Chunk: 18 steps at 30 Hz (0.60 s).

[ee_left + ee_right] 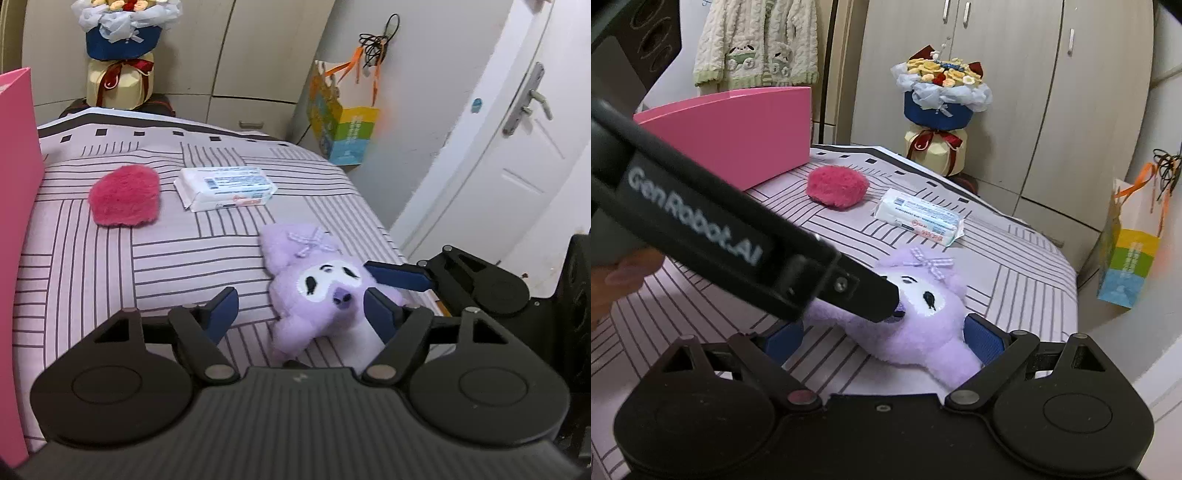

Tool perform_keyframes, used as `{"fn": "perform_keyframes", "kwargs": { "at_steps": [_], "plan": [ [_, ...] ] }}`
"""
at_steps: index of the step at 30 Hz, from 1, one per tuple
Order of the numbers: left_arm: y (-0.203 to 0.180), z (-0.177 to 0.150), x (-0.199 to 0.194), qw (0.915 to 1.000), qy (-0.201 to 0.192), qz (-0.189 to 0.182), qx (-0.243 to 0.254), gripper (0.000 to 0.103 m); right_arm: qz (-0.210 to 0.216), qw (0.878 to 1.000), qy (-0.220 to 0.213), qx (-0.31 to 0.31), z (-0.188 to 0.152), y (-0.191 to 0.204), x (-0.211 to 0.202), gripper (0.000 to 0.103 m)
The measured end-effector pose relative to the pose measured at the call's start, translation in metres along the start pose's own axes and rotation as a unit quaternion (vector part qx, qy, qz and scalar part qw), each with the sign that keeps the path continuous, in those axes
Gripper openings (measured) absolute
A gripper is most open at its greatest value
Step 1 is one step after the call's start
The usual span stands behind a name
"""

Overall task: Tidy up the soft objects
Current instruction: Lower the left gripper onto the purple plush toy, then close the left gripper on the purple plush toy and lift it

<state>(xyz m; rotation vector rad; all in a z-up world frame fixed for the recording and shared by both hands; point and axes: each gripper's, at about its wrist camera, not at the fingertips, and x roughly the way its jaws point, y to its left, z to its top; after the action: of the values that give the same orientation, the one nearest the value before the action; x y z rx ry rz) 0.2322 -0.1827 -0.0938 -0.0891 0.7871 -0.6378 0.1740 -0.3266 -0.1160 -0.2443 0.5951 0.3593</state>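
Note:
A purple plush toy (pixel 325 295) with a white face lies on the striped table cover; it also shows in the right wrist view (pixel 923 325). My left gripper (pixel 301 314) is open, its right finger beside the toy's face. My right gripper (pixel 882 339) is open with the toy's body between its fingers, and one blue finger (pixel 399 275) shows by the toy's head in the left wrist view. A pink fuzzy pad (pixel 125 195) (pixel 836 186) and a white wipes pack (pixel 225 188) (pixel 919 218) lie farther back.
A pink open box (pixel 738 125) (pixel 14 184) stands at the table's left side. A flower bouquet (pixel 940 110) stands behind the table by the cupboards. A colourful paper bag (pixel 1126 254) hangs at the right. The table edge (pixel 373 218) drops off at the right, near a white door.

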Motion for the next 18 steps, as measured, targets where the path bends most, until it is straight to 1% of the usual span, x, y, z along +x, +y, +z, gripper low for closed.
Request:
{"fn": "perform_keyframes", "kwargs": {
  "at_steps": [1, 3, 5, 10, 12, 13, 14, 15, 16, 18],
  "plan": [
    [0.0, 0.0, 0.002, 1.0, 0.003, 0.001, 0.0, 0.07, 0.004, 1.0, 0.001, 0.002, 0.0, -0.001, 0.001, 0.096],
    [0.001, -0.001, 0.006, 1.0, 0.008, 0.001, 0.0, 0.063, 0.008, 1.0, 0.004, 0.008, -0.001, -0.002, 0.005, 0.096],
    [0.002, -0.002, 0.01, 0.9999, 0.014, 0.001, -0.002, 0.06, 0.014, 1.0, 0.01, 0.015, -0.001, -0.003, 0.008, 0.096],
    [0.004, -0.003, 0.015, 0.9997, 0.021, -0.011, -0.009, 0.055, 0.031, 0.998, 0.021, 0.051, -0.003, -0.013, 0.012, 0.096],
    [0.004, -0.004, 0.016, 0.9997, 0.02, -0.009, -0.006, 0.05, 0.038, 0.997, 0.027, 0.068, -0.004, -0.016, 0.014, 0.095],
    [0.003, -0.005, 0.016, 0.9998, 0.019, -0.011, -0.003, 0.048, 0.039, 0.997, 0.026, 0.069, -0.003, -0.017, 0.015, 0.089],
    [0.003, -0.006, 0.016, 0.9997, 0.019, -0.014, -0.003, 0.045, 0.034, 0.997, 0.022, 0.07, -0.003, -0.015, 0.013, 0.086],
    [0.004, -0.007, 0.016, 0.9996, 0.02, -0.021, -0.005, 0.042, 0.03, 0.997, 0.019, 0.075, -0.003, -0.014, 0.012, 0.079],
    [0.004, -0.008, 0.015, 0.9993, 0.022, -0.029, -0.009, 0.042, 0.028, 0.996, 0.017, 0.082, -0.003, -0.014, 0.011, 0.073],
    [0.004, -0.01, 0.014, 0.9989, 0.021, -0.038, -0.014, 0.042, 0.016, 0.995, 0.013, 0.095, -0.004, -0.013, 0.009, 0.065]
  ]
}}
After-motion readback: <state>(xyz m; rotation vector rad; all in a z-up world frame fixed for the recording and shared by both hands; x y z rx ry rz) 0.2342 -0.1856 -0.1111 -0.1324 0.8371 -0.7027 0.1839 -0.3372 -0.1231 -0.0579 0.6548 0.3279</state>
